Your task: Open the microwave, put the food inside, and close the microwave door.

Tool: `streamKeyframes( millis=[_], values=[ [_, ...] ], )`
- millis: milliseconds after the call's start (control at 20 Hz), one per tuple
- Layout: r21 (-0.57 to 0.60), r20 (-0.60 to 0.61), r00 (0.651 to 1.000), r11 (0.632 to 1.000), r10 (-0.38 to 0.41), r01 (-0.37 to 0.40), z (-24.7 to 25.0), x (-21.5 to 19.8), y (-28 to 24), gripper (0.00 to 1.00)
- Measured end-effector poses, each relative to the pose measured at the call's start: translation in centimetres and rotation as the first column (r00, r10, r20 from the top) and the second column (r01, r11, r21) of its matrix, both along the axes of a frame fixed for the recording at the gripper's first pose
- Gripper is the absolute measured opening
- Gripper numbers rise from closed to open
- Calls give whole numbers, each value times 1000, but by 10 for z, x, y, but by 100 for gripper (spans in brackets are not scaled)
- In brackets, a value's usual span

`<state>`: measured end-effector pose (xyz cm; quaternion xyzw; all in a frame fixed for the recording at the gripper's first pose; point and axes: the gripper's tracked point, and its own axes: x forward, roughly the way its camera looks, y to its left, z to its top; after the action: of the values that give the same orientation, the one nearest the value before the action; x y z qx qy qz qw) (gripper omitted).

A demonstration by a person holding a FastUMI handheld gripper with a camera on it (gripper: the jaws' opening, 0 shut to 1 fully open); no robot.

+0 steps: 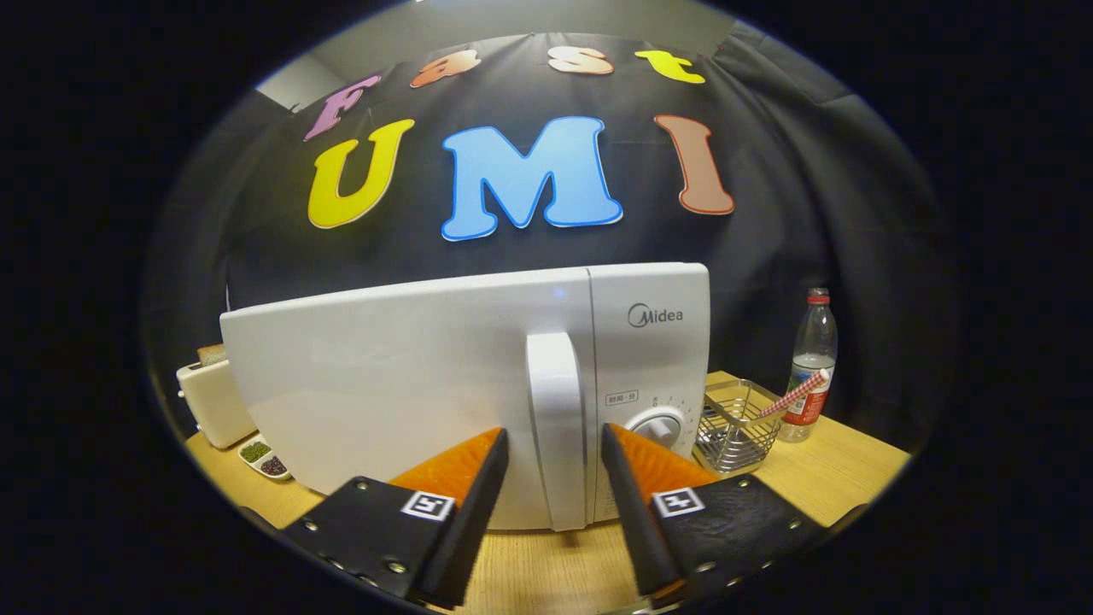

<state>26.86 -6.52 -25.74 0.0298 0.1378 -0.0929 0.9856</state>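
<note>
At the centre of the frame stands the microwave [410, 376], door shut, its upright handle [555, 427] just ahead between the spread, empty fingers of the gripper [555, 457]. That rigid handle looks smooth, maybe slippery; I'd take it mid-height.

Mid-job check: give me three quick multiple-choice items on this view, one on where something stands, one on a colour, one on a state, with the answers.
1. Where does the wire basket stand?
A. on top of the microwave
B. beside the microwave's dial side, near the water bottle
C. next to the toaster

2. What colour is the water bottle's cap?
A. red
B. blue
C. green

3. What state is the microwave door in?
A. wide open
B. removed
C. closed

Answers: B, it sits between the microwave and the water bottle. A, the cap is red. C, the door lies flush, and the open gripper frames the door handle.
</note>
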Motion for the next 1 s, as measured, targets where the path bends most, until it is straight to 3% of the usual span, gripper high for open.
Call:
streamKeyframes(
  millis=[50, 100, 250, 300, 450, 650, 850, 1000],
  values=[
    [-17, -9, 1000, 1000, -1, 1, -1, 1, 0, 38],
    [-27, -14, 1000, 1000, -1, 1, -3, 0, -1, 32],
    [10, -40, 999, 1000, -5, 5, -3, -4, -1, 25],
    [20, -47, 999, 1000, -6, 7, -3, -4, -1, 18],
    [42, -60, 998, 999, 28, -25, -2, -6, 0, 18],
    [192, -65, 996, 981, 55, -42, -2, -16, 3, 18],
    [113, -70, 994, 990, 90, -81, 2, -35, 9, 14],
    [139, -71, 993, 987, 93, -82, 7, -59, 15, 14]
  ],
)
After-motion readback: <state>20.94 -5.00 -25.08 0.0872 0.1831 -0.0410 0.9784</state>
